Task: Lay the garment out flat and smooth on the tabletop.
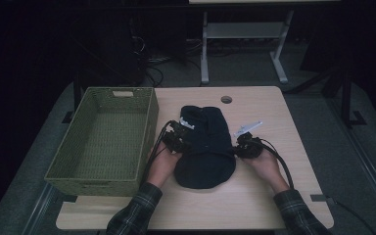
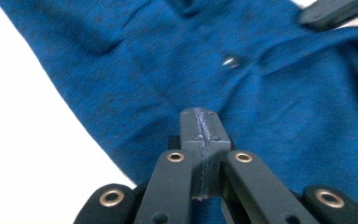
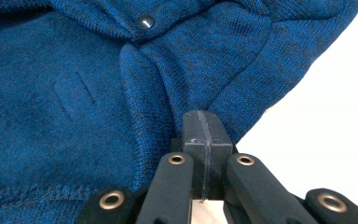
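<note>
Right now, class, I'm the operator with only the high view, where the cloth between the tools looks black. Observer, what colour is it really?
Observer: The cloth is a blue knit in both gripper views.
Operator: Any fastenings on it?
Observer: A dark round snap sits on a fold, ahead of the right tool.
Operator: Are the jaws open?
Observer: No. The left tool and the right tool both have their jaws pressed together, with the tips over the cloth.
</note>
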